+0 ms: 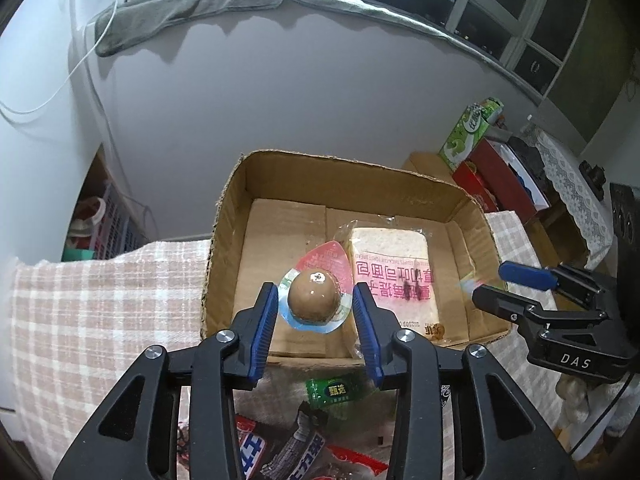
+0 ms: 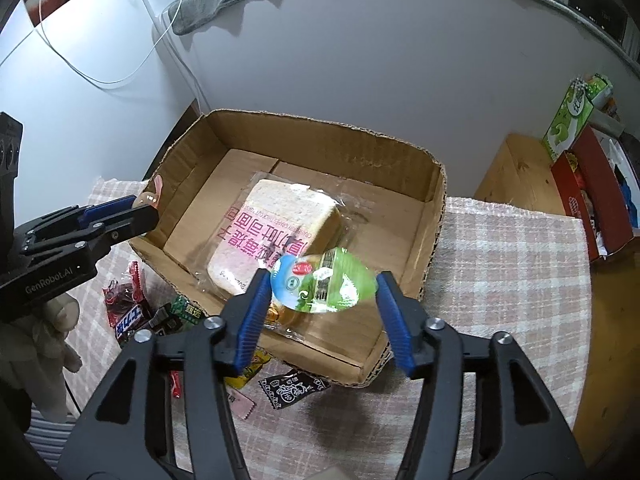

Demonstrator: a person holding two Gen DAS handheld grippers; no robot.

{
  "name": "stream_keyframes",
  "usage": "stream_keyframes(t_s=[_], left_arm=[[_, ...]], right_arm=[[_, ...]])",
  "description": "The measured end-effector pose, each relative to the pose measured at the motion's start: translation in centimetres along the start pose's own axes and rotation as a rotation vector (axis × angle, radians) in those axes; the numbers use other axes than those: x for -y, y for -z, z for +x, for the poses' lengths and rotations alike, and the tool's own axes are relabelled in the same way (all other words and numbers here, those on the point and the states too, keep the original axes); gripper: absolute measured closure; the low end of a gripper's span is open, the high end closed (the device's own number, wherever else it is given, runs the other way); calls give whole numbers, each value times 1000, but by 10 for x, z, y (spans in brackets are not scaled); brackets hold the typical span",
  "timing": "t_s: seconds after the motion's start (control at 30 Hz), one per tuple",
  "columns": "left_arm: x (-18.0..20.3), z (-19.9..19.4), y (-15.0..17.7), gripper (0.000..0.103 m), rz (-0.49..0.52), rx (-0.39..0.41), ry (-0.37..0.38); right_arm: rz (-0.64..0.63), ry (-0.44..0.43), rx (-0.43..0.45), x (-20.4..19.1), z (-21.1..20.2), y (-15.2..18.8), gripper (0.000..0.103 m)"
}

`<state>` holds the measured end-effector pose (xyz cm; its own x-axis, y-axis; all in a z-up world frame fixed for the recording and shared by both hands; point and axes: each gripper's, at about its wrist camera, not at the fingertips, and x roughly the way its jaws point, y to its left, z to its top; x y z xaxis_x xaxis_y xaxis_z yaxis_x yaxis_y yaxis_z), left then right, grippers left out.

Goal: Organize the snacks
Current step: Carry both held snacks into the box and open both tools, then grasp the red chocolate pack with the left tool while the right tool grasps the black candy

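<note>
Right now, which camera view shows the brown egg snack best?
The left wrist view: the egg sits centered between the left gripper fingers, its round top and pink pack in full view over the box. In the right wrist view only a small pink sliver of it peeks past those fingers, seen side-on.

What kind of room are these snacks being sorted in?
Probably a lived-in home room. A pink checked cloth covers the table, a grey towel lies along the ledge above the white wall, and a lace-covered side table stands below the dark window.
</note>
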<state>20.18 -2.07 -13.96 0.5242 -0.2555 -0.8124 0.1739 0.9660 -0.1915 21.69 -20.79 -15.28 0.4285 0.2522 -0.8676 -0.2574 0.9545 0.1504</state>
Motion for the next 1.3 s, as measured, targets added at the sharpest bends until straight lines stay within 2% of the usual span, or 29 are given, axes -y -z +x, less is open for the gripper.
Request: stream_keyframes(t_s=[0.07,0.13,0.17,0.43,0.8,1.13,1.3], left_arm=[[2,1,-1,63,9,-6,3],[4,1,-2,47,15,-4,7],[5,0,-3,45,21,3,3],[3,-6,-6,45,19,15,-13],[-29,-39,5,45,-64,51,-34],[-40,-74,58,45,-73,46,-34],[-36,-78,91,45,-93,21,6]], right_arm=[[-7,17,7,-1,-2,-1,40],[-23,24,10,-3,-4,-2,34],[-27,25,13,-4,-5,-2,33],[-24,33,27,-3,-13,-3,33],[-20,9,41,-9,-29,3,33],[58,-16,58,1,-55,34,33],[93,-22,25,4,-57,60,33]])
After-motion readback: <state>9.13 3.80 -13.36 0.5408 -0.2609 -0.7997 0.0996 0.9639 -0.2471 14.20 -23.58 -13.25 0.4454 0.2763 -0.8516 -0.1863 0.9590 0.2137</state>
